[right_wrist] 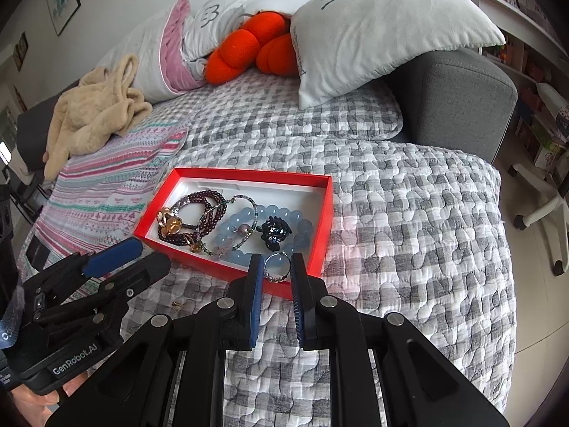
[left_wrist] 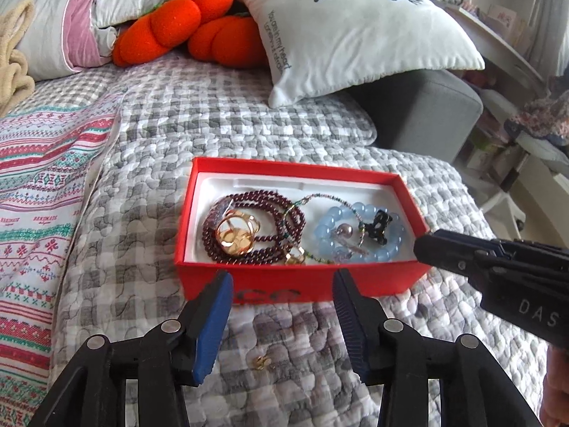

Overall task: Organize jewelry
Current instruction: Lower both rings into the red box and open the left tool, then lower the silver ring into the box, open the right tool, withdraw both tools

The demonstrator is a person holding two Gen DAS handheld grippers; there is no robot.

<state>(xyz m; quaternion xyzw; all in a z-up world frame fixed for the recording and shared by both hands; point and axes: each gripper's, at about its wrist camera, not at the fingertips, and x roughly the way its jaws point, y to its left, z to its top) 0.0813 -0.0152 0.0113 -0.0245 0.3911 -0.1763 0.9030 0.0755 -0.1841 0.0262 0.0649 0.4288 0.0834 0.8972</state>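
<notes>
We hold a tool in each hand over a bed (left_wrist: 284, 114) with a gray checked quilt. A red box (left_wrist: 302, 281) sits on the quilt near the bed's front edge, and its white inside holds most of the jewelry. On its left side lies a dark red bead string (left_wrist: 249, 227) in loops, with a gold ring (left_wrist: 236, 236) on top of it. On its right side lies a blue bead bracelet (left_wrist: 359, 235) with a small black charm (left_wrist: 377, 226) resting on it.

Our left tool (left_wrist: 282, 315) is wide open and holds nothing. Its blue fingers (left_wrist: 213, 323) stand just in front of the box's near wall. On the quilt between them lies a tiny gold piece (left_wrist: 261, 362), maybe an earring, but it is too small to tell.

Our right tool (right_wrist: 277, 293) is nearly closed, and it pinches a thin silver hoop with small beads (right_wrist: 277, 267) between its fingers. The hoop hangs over the box's near wall, by the blue bracelet.

Farther back on the bed lie a white pillow (right_wrist: 384, 25) and an orange plush toy (right_wrist: 249, 49)
</notes>
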